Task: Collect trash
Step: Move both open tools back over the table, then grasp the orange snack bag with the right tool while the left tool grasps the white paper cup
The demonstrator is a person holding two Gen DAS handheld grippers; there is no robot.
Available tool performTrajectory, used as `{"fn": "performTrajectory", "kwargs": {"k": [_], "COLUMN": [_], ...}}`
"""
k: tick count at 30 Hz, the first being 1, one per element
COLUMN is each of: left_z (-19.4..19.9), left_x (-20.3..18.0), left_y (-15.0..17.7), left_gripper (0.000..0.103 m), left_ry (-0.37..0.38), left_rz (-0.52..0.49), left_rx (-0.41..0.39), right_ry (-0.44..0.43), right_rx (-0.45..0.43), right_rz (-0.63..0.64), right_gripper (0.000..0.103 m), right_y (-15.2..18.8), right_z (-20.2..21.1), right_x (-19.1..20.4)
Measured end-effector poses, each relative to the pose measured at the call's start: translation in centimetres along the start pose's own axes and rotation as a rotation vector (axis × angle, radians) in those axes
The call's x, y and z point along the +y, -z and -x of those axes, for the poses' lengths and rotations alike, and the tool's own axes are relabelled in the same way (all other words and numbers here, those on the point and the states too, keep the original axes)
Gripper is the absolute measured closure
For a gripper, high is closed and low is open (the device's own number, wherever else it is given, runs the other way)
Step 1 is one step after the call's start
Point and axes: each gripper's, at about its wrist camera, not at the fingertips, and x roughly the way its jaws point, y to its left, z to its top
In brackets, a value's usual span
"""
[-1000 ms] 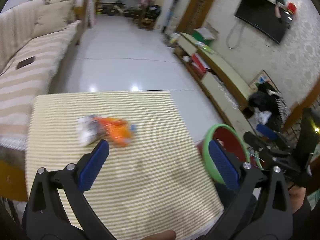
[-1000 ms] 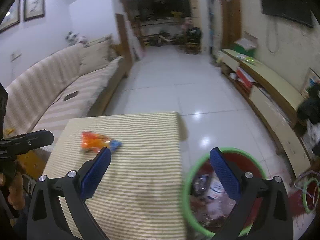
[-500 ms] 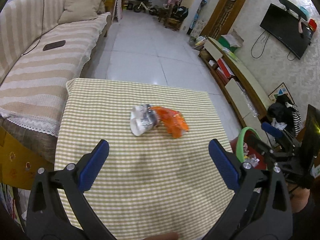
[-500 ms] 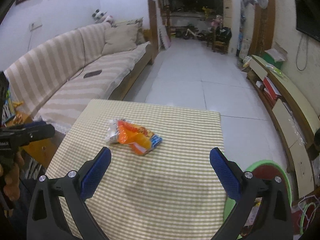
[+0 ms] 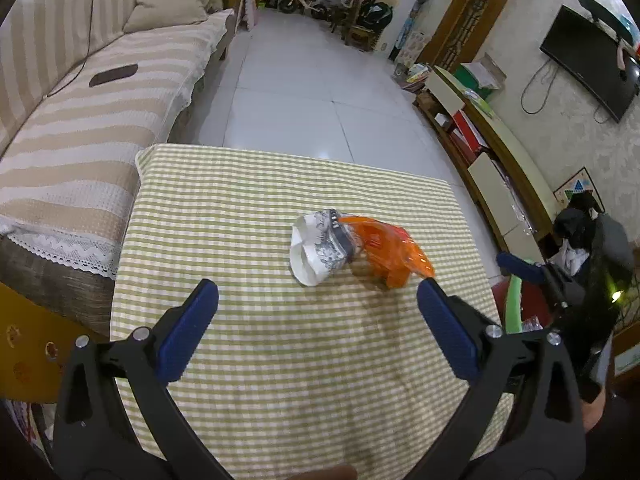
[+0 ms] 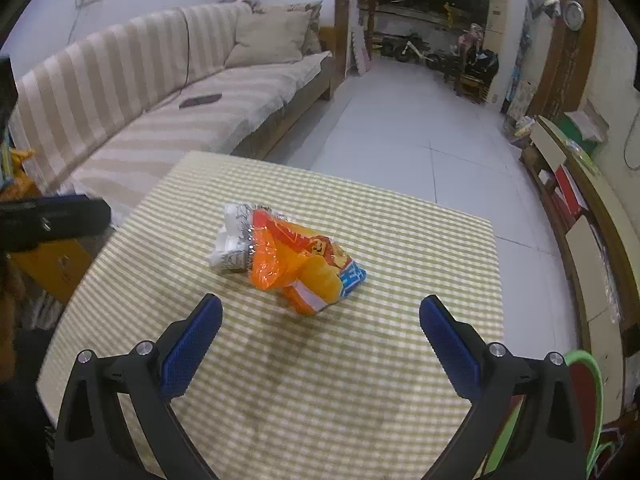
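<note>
A crushed white paper cup [image 5: 318, 246] and an orange snack wrapper [image 5: 390, 250] lie touching each other in the middle of a table with a green checked cloth [image 5: 248, 360]. In the right wrist view the cup [image 6: 232, 240] is on the left and the wrapper [image 6: 304, 264] on the right. My left gripper [image 5: 318, 300] is open and empty, just short of the cup. My right gripper [image 6: 320, 312] is open and empty, just short of the wrapper. A red bin with a green rim [image 5: 514, 300] stands on the floor at the table's right side; it also shows in the right wrist view [image 6: 592, 392].
A striped sofa [image 5: 80, 112] runs along the left of the table, with a dark phone [image 5: 113, 75] on its seat. A low TV cabinet [image 5: 492, 152] lines the right wall. White tiled floor [image 5: 304, 72] lies beyond the table.
Both grippers have swung left from the bin to face the trash on the table and have come closer to it. Both stay open.
</note>
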Motion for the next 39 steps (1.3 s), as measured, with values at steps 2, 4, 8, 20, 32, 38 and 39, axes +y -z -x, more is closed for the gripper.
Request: {"fn": "performTrajectory", "kwargs": {"k": [2, 4, 8, 20, 32, 38, 39], "left_z": [-0.6, -1.3, -2.5, -6.1, -9.9, -12.0, -12.4], "left_x": [0.6, 1.3, 2.4, 3.6, 1.0, 0.8, 0.9], "left_y": [-0.1, -0.2, -0.3, -0.7, -1.4, -3.3, -3.7], "left_gripper": [0.005, 0.005, 0.005, 0.005, 0.005, 0.006, 0.006], "left_ry": [-0.002, -0.009, -0.01, 0.02, 0.062, 0.062, 0.064], "left_rz": [0.01, 0.021, 0.048, 0.058, 0.016, -0.017, -0.032], "left_rx": [0.006, 0.013, 0.03, 0.071, 0.124, 0.126, 0.128], "right_ry": [0.002, -0.004, 0.007, -0.025, -0.029, -0.017, -0.014], "right_rx": [0.009, 0.011, 0.008, 0.0, -0.034, -0.051, -0.052], "right_rz": [0.02, 0.037, 0.067, 0.05, 0.002, -0.055, -0.06], "right_gripper": [0.007, 0.007, 0.007, 0.045, 0.063, 0.063, 0.063], "right_y": [-0.1, -0.2, -0.4, -1.0, -1.0, -0.5, -0.4], "right_z": [-1.5, -2.6, -4.9, -9.1, -6.3, -4.4, -4.2], "right_x": [0.4, 0.6, 1.0, 0.2, -1.9, -4.3, -4.6]}}
